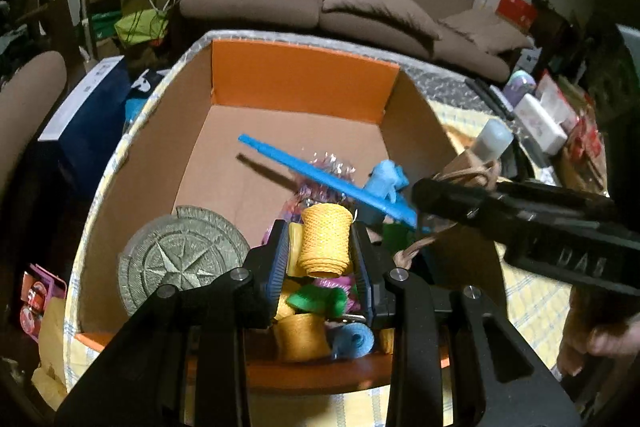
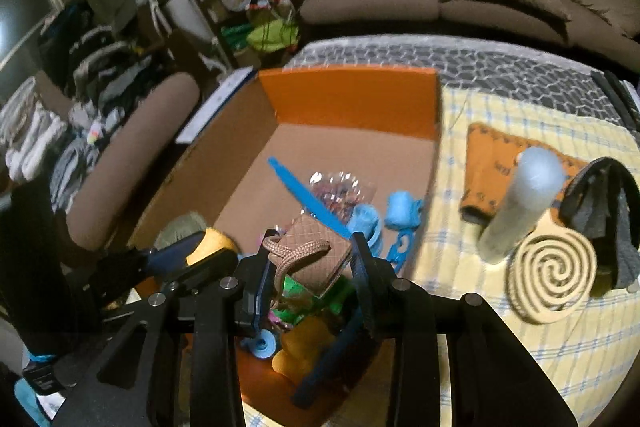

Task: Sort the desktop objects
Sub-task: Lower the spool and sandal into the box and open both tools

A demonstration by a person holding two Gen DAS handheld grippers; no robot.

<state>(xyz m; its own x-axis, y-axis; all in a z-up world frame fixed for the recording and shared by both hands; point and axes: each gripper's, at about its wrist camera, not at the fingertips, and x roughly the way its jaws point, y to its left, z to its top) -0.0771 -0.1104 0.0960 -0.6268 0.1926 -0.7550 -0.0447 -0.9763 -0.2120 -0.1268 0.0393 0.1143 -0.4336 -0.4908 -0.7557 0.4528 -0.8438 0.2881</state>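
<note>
Table under yellow checked cloth, loaded at left and right.
The table [image 2: 500,67] shows a grey pebble-patterned cover at its far side, with a yellow checked cloth [image 2: 520,355] spread over the near part. Open cardboard box [image 2: 348,99] with orange flaps sits on the left of the table. Right of the box, on the cloth: orange pouch [image 2: 486,167] lying flat, pale translucent bottle [image 2: 520,203] upright just in front of it, spiral-cut wooden coaster [image 2: 554,273] near the bottle's base, dark grey felt piece [image 2: 608,215] at the far right. Left wrist view: packages [image 1: 540,123] near the table's far right edge, blurred.
</note>
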